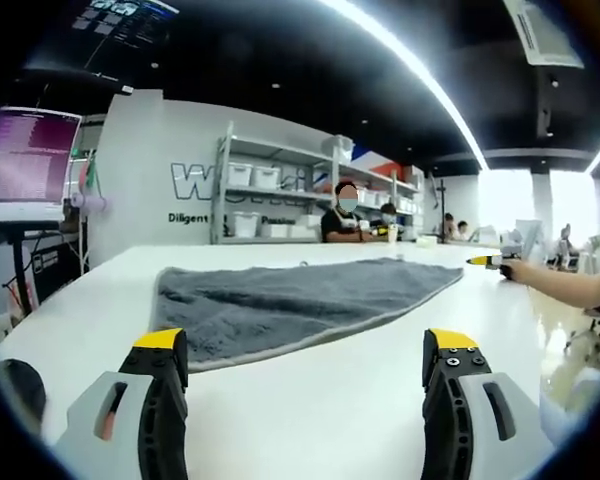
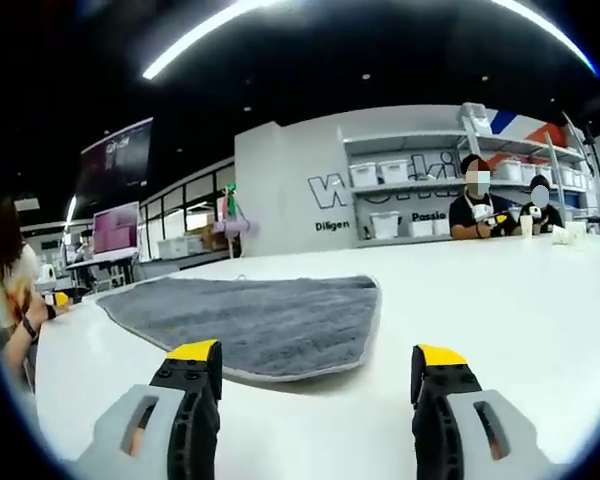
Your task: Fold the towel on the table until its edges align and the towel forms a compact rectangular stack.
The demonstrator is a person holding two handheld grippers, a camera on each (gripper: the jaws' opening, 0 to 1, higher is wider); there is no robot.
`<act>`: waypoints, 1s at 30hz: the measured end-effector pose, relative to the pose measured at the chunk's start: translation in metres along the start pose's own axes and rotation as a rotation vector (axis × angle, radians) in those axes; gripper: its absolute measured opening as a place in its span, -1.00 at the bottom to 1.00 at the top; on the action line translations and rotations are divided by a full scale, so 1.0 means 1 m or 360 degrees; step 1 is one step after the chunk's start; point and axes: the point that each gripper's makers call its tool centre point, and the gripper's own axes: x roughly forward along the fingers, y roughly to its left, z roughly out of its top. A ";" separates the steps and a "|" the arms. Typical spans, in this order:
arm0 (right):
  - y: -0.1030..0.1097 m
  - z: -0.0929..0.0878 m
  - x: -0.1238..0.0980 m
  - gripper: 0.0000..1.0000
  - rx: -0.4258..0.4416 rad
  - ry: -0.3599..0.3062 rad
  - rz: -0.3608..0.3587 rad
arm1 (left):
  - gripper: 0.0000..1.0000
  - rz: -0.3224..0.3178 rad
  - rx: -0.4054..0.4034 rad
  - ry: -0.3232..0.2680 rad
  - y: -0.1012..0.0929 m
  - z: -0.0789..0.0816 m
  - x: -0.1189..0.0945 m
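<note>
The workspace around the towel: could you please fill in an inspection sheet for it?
Surface: white table, glossy.
Job's things: grey towel lying spread out flat, not yet folded; also in the right gripper view.
Clutter: nothing seen near the towel; small items at the far edge, too small to tell.
Grippers: left hand-held gripper open, short of the towel's near edge; right hand-held gripper open, likewise.
Cables: nothing seen.
Surroundings: shelving with white bins, monitor, seated people at the far side.

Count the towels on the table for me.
1: a grey towel lying spread flat on the white table, just ahead of both hand-held grippers; nothing appears hidden beneath it.
</note>
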 end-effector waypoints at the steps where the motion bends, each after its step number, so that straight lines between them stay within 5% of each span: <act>1: 0.001 -0.002 0.000 0.54 -0.0009 0.0018 -0.0008 | 0.91 0.0001 -0.0002 -0.0003 0.000 0.000 0.000; 13: -0.012 -0.014 0.000 0.36 -0.0004 0.0137 -0.0130 | 0.89 -0.0001 0.0002 0.0001 -0.001 0.001 0.000; 30: -0.016 -0.012 0.000 -0.19 0.0217 0.0101 -0.0189 | 0.85 0.0008 0.0019 0.0024 0.002 -0.001 0.001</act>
